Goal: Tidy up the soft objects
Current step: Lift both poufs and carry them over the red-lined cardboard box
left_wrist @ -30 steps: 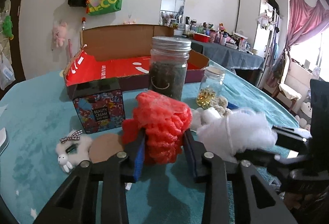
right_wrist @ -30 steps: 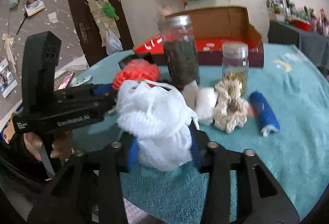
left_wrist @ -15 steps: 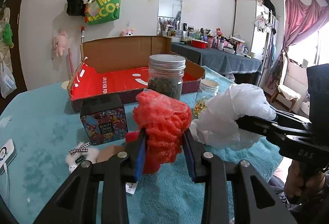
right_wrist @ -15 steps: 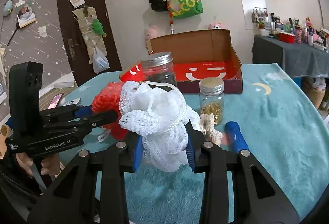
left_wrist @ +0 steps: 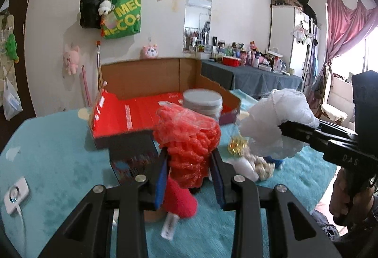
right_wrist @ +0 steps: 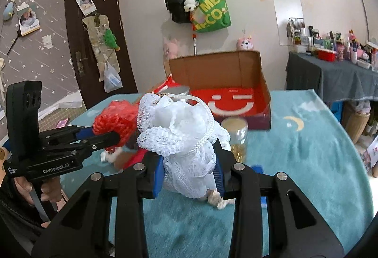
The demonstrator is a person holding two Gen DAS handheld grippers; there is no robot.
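Higher now: frilly mesh poufs (left_wrist: 189,139) in tongs (left_wrist: 190,163)

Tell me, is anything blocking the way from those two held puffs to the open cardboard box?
Yes. A grey-lidded jar stands before the cardboard box, directly beyond the red puff. The white puff also has a small jar ahead.

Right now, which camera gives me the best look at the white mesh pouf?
The right wrist view: the white mesh pouf fills the centre, clamped in the right hand-held gripper, cord loop visible. The left wrist view shows it only off to the right edge, partly behind a finger.
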